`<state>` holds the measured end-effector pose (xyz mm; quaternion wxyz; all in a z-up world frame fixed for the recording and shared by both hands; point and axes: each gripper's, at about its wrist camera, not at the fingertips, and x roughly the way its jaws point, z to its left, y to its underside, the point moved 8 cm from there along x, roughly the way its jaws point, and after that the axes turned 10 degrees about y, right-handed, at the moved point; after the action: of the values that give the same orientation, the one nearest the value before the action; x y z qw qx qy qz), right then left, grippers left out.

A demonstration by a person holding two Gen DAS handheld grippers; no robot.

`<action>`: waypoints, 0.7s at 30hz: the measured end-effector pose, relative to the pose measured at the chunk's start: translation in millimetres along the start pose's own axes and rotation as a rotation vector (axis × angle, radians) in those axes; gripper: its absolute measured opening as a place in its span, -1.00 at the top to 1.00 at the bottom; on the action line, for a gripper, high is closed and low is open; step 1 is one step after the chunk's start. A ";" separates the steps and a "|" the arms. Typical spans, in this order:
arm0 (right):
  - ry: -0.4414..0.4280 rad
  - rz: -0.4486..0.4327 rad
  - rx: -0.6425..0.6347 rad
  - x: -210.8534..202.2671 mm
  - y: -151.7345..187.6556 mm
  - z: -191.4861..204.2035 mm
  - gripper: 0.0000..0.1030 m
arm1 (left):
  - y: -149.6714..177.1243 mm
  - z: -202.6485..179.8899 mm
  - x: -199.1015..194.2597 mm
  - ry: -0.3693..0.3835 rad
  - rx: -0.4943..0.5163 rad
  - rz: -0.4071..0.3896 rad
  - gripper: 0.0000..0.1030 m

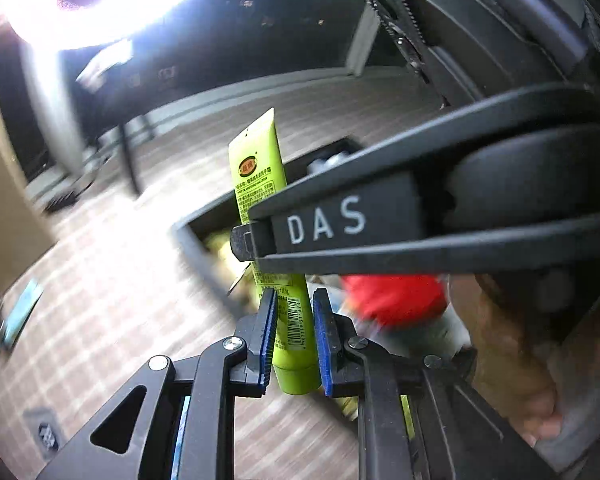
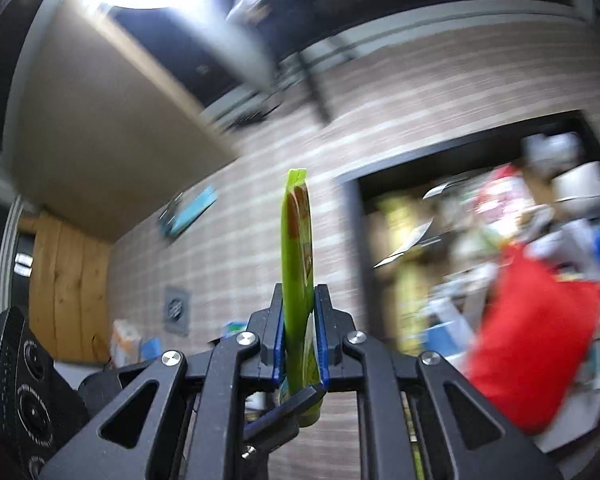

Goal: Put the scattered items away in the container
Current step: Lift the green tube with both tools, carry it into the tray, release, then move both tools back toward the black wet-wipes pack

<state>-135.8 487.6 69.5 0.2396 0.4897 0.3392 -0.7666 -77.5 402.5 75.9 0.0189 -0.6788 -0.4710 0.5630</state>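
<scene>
A yellow-green tube (image 1: 260,184) with a barcode stands upright over the checked tablecloth. My left gripper (image 1: 294,320) is shut on it near the cap end, with the blue pads pressing both sides. My right gripper (image 1: 246,240) reaches in from the right and crosses the tube's middle. In the right wrist view the same tube (image 2: 298,240) shows edge-on, and my right gripper (image 2: 300,320) is shut on it. A black finger (image 2: 284,404) of the left gripper shows below. The black container (image 2: 354,208) lies to the right, crowded with several items, among them a red one (image 2: 536,340).
The container's rim (image 1: 188,232) lies just behind the tube, with the red item (image 1: 396,300) by it. A light-blue packet (image 2: 192,210) and a grey square (image 2: 176,310) lie on the cloth. A wooden panel (image 2: 68,288) stands at the left. A person's hand (image 1: 512,380) shows at the right.
</scene>
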 end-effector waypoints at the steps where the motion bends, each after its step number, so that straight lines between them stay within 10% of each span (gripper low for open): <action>1: 0.023 -0.020 0.013 -7.6 -7.7 -13.4 0.75 | -7.1 -6.5 6.7 0.006 0.009 0.012 0.65; 4: 0.100 -0.082 0.051 -30.8 -29.9 -50.7 0.55 | -17.3 -14.0 13.4 -0.005 0.017 0.024 0.03; 7: 0.124 -0.132 0.085 -51.7 -42.1 -72.6 0.00 | -16.9 -12.4 7.3 -0.015 0.027 0.015 0.05; 21: 0.104 -0.136 -0.046 -41.8 -15.8 -43.3 -0.02 | 23.4 88.2 -82.6 -0.213 -0.164 -0.035 0.04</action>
<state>-104.5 532.1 99.6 0.1803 0.4990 0.4013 -0.7466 -125.6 290.4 92.4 -0.0772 -0.6063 -0.5265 0.5909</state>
